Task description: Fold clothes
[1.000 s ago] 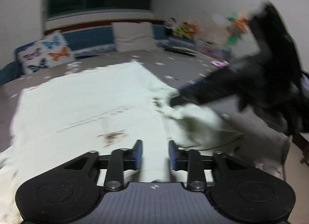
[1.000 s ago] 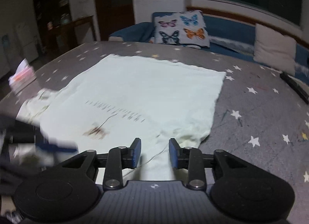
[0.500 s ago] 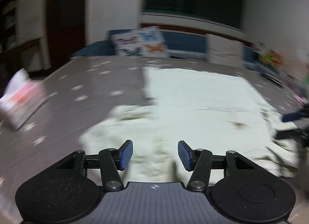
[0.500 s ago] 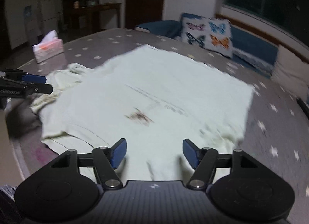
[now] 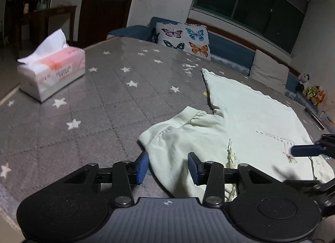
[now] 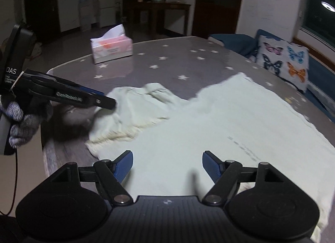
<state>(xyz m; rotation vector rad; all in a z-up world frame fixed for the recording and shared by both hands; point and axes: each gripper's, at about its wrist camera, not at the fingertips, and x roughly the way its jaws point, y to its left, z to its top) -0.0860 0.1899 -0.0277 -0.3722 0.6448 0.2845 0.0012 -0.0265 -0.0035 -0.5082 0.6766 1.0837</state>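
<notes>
A pale green T-shirt (image 5: 247, 117) lies spread on the grey starred table (image 5: 100, 104); it also shows in the right wrist view (image 6: 219, 121). Its left sleeve (image 5: 182, 136) is rumpled and lies by my left gripper (image 5: 167, 167), which is open with the sleeve's edge between its fingers. My right gripper (image 6: 167, 164) is open and empty over the shirt near the collar end. The left gripper shows from the side in the right wrist view (image 6: 83, 98), its tip at the sleeve (image 6: 134, 106). The right gripper's tip shows in the left wrist view (image 5: 305, 150).
A pink and white tissue box (image 5: 52, 71) stands on the table's far left; it also shows in the right wrist view (image 6: 112, 47). A butterfly cushion (image 5: 184, 38) and a grey cushion (image 5: 270, 71) lie on the blue bench behind. The table's near edge (image 6: 48, 159) is close.
Both grippers have opened wider. The left gripper swung left from the shirt's middle to its left sleeve. The right gripper turned left too, toward the same side of the shirt.
</notes>
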